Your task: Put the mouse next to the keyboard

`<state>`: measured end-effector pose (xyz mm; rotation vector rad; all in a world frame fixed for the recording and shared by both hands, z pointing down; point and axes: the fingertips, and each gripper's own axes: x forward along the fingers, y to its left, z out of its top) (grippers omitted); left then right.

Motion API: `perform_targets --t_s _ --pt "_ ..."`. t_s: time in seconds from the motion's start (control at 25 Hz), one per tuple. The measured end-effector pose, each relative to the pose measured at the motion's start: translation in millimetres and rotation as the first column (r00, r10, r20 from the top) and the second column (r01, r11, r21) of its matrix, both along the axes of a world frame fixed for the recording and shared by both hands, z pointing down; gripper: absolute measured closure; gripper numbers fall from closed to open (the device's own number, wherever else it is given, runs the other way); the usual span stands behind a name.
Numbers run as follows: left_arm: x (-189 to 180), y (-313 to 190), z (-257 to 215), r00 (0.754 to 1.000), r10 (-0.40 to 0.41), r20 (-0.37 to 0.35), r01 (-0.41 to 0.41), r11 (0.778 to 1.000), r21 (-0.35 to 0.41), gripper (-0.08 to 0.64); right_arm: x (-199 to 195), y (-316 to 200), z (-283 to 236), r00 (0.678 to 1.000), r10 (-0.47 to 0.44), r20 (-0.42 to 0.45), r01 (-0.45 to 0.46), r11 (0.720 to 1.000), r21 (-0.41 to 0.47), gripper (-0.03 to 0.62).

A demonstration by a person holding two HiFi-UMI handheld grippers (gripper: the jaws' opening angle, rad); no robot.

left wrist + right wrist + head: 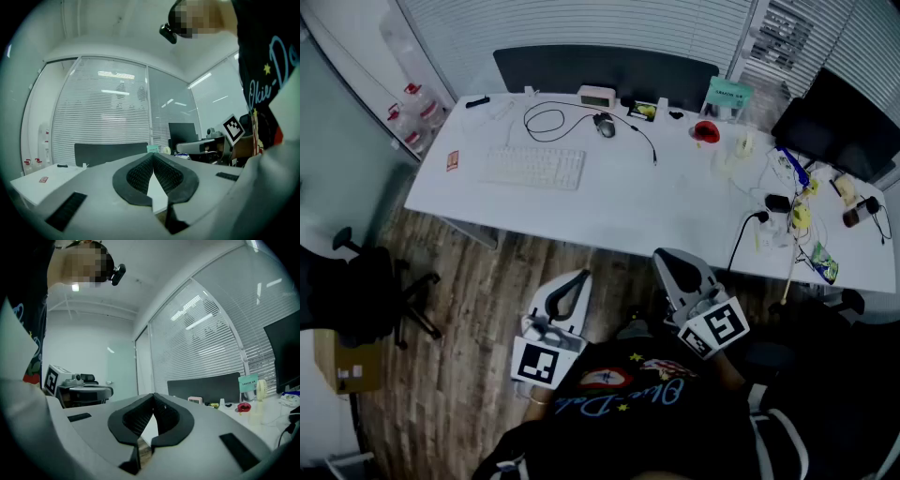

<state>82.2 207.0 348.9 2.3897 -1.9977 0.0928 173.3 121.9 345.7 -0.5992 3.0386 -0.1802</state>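
We hold the left gripper (583, 275) and right gripper (660, 254) low, short of the desk (656, 211) and with jaws pressed together on nothing, since the mouse (605, 125) lies well off, behind the keyboard (532, 168) at its right end, and is not yet reached.

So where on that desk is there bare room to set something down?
The widest bare stretch of desk lies right of the keyboard, in front of the mouse. The right end, by the monitor, is crowded with small clutter.
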Motion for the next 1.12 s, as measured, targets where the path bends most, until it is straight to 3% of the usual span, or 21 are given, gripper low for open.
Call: perform_targets --t_s 0.84,1.0,1.12 --pt "24 -42 6 0.999 0.036 0.015 -0.035 0.999 -0.026 0.56 25 -41 19 1.0 0.02 -0.013 -0.02 0.999 -0.037 0.587" --pt "30 -60 8 0.999 0.047 0.016 -0.047 0.998 -0.032 0.56 29 -56 21 1.0 0.021 -0.01 -0.021 0.999 -0.049 0.526" --pt "36 -76 8 0.998 0.053 0.02 -0.052 0.998 -0.032 0.56 36 -73 23 1.0 0.025 -0.008 -0.026 0.998 -0.051 0.526"
